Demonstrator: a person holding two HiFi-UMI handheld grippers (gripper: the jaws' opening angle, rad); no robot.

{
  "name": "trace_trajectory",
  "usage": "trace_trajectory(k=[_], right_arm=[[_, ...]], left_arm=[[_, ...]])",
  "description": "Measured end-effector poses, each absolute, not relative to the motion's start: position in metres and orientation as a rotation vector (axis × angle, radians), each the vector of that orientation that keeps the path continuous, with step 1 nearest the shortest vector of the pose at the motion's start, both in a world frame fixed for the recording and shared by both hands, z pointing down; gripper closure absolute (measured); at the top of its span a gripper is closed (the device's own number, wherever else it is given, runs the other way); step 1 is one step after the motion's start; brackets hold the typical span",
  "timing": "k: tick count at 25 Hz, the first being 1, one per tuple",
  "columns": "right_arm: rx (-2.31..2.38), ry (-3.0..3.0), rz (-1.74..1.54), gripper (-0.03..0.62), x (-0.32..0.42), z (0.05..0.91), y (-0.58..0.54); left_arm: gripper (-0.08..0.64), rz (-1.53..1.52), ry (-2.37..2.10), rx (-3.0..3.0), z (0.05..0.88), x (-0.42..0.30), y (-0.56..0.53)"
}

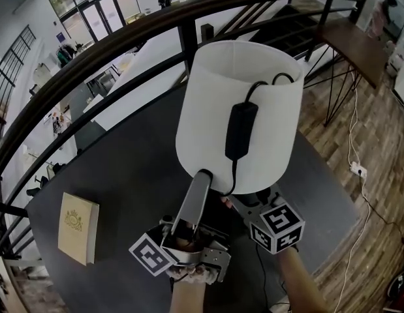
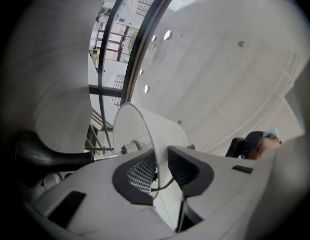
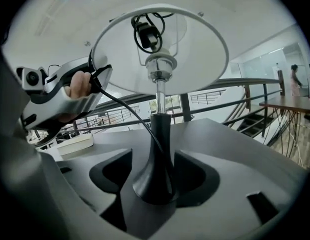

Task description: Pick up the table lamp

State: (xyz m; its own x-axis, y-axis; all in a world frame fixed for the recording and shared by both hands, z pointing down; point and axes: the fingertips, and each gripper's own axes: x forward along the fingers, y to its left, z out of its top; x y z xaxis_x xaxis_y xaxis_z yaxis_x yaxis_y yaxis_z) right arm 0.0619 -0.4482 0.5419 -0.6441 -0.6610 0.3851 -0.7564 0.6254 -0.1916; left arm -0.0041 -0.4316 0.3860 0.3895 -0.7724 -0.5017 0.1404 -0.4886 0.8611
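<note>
Our left gripper (image 2: 160, 166) is clamped on the lampshade (image 1: 208, 109) rim. Right gripper (image 3: 155, 176) is spread wide w/ the table lamp (image 3: 160, 129) base (image 3: 153, 188) btwn its jaws, unsqueezed, sitting on the dark table (image 1: 130, 168). Book (image 1: 77, 228) lies further left.

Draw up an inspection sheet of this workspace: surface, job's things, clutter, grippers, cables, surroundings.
Surface: dark grey table, beside a railing.
Job's things: table lamp standing on the table, with a white shade and a black flared base.
Clutter: one closed book at the table's left, apart from the lamp.
Grippers: left gripper shut on the shade's lower rim; right gripper open, jaws either side of the base.
Cables: black adapter and cord draped over the shade; white cable on the floor.
Surroundings: dark railing, wood floor, wooden side table.
</note>
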Motion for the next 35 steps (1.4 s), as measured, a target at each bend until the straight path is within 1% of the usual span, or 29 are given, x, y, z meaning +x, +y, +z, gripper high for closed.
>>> trace_trajectory(k=[7,17,18,20,21,22,35], right_arm=[[1.183,-2.588,0.508,0.314,0.061,0.545,-0.463],[1.059,-2.612,0.551,0.315,0.045,0.553,-0.469],[1.051,-2.613,0.553,0.356,0.044,0.553,-0.47],[1.058,-2.613,0.556,0.376,0.045,0.554,-0.472],[1.067,-2.612,0.557,0.403,0.046,0.554,-0.474],[1.074,-2.613,0.557,0.411,0.047,0.554,-0.475],[1.238,-2.622,0.462,0.41,0.051,0.551,-0.473]], left_arm=[[0.469,-1.252,-0.551,1.719,0.383,0.002,-0.432],[0.476,-1.247,-0.533,1.726,0.382,0.004,-0.431],[0.476,-1.248,-0.531,1.726,0.382,0.005,-0.431],[0.477,-1.253,-0.526,1.722,0.382,0.004,-0.43],[0.477,-1.256,-0.524,1.719,0.382,0.004,-0.431],[0.477,-1.26,-0.522,1.717,0.382,0.003,-0.431],[0.486,-1.253,-0.475,1.727,0.38,0.004,-0.426]])
